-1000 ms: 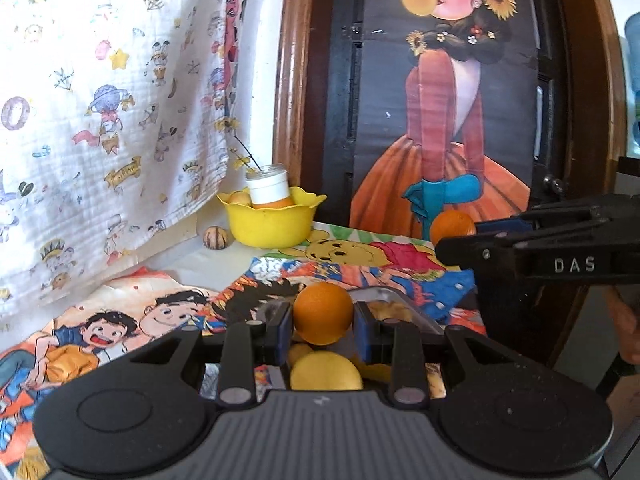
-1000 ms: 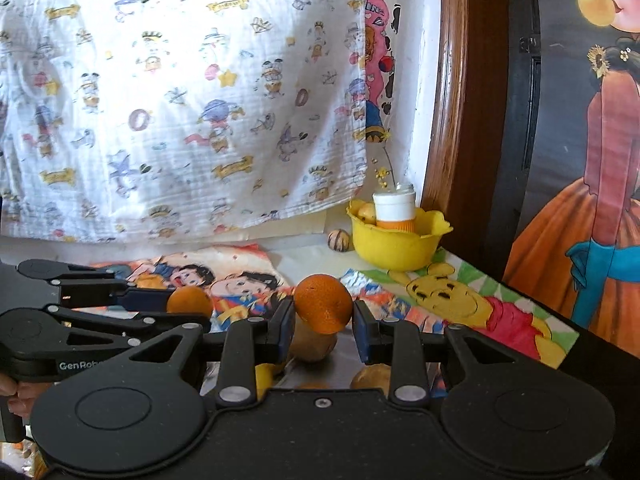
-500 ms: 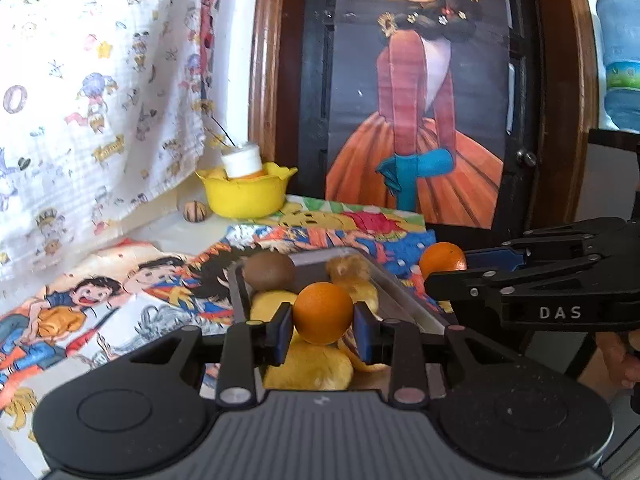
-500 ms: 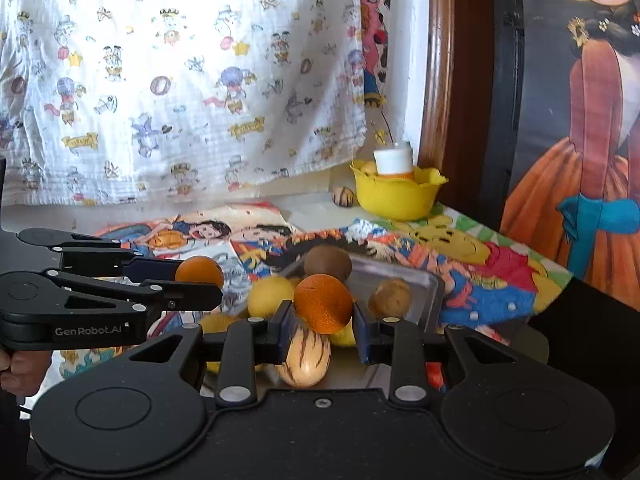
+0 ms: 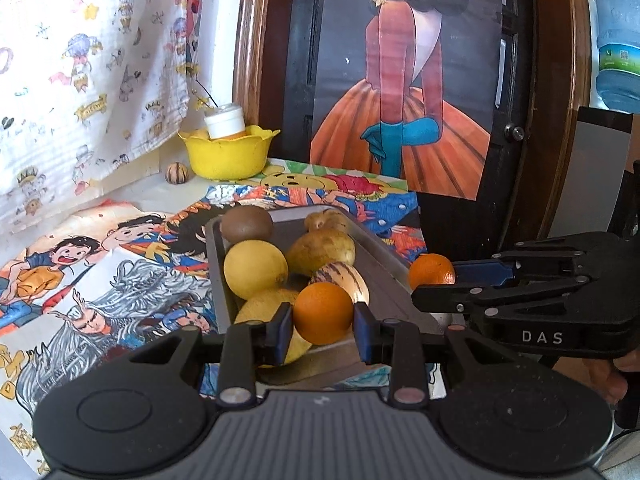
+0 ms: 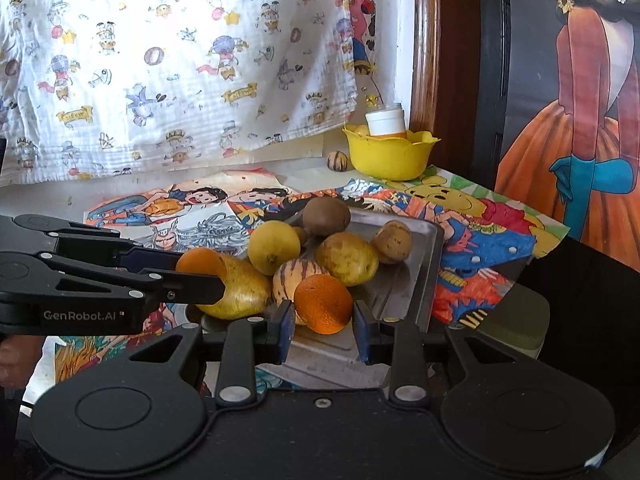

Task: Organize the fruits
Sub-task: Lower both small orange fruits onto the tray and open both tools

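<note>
Round, glossy orange (image 5: pixel 323 313), seemingly unblemished, between left gripper (image 5: pixel 322 332) pads.

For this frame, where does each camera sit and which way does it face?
Left wrist: on the left gripper, facing forward over the orange it holds toward the metal tray and door; the right gripper and some of a hand show at right.
Right wrist: on the right gripper, facing its own orange, the tray and the white curtain; the left gripper enters from the left.
Shared: the tray of fruit, the yellow bowl, both oranges.
</note>
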